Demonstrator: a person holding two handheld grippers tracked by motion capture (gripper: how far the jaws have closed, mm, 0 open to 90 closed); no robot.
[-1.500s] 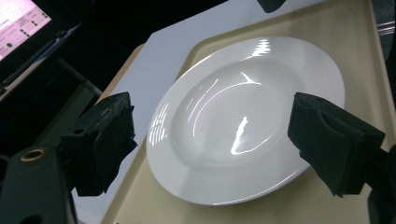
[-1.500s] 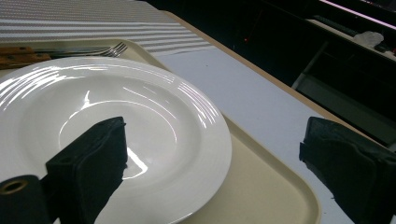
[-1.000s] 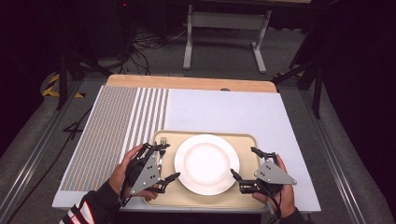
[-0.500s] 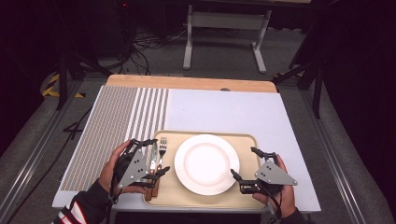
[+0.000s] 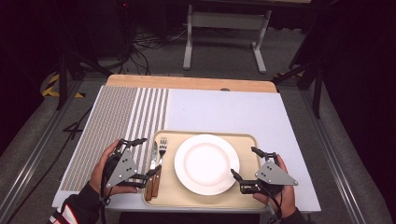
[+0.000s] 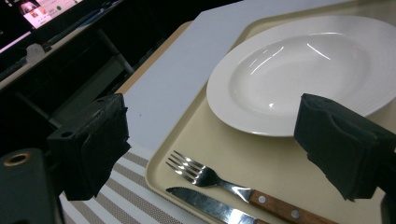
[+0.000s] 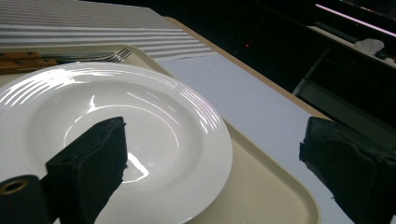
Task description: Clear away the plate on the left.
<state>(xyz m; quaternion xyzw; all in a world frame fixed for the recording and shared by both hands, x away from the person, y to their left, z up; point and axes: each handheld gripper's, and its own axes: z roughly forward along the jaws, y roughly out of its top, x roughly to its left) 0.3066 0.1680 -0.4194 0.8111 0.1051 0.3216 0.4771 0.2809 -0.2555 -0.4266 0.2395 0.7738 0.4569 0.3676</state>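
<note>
While both grippers' fingers stay spread and empty, the left gripper sits beside the fork and knife, the right gripper by the plate.

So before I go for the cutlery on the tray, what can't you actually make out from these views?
- Knife and fork handle ends: cut off by the bottom edge in the left gripper view; in the high view the left gripper covers part of them.
- Plate near side: hidden behind the right gripper in its own view.
- Tray front rim: partly covered by both grippers in the high view.
</note>
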